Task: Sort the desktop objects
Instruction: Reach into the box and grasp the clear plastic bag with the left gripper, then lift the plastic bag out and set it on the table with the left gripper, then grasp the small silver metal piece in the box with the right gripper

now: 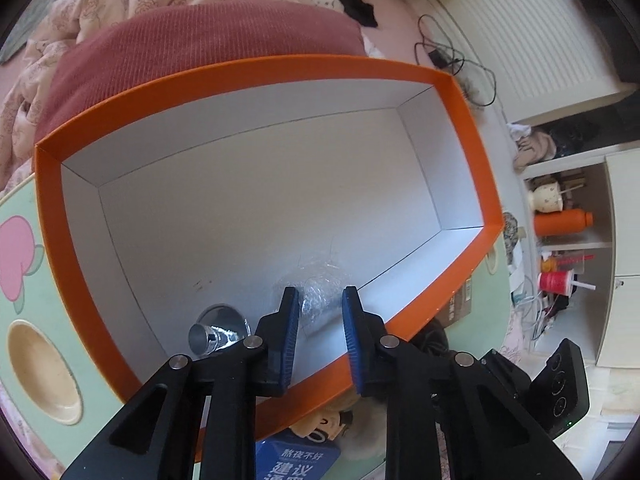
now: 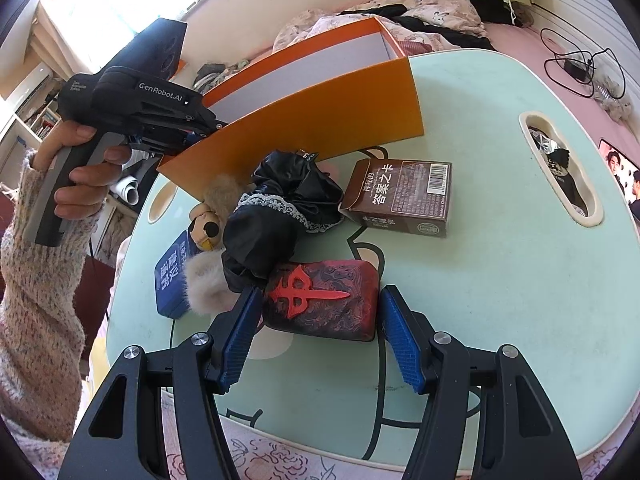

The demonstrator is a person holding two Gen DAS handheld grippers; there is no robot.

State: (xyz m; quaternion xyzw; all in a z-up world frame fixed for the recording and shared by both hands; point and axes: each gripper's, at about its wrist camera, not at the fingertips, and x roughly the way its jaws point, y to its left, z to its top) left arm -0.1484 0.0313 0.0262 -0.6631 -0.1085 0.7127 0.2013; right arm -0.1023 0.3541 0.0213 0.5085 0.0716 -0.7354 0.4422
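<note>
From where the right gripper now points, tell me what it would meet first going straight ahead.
Most likely the dark red-and-black marbled block with the raised red emblem, lying on the table between the open right gripper fingers. Depth is unclear, so the fingertips may already flank it.

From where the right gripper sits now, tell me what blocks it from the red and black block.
Nothing visible does. The right gripper is open with the red and black block straight ahead between its fingers; the black cloth bundle only crowds its far left corner.
</note>
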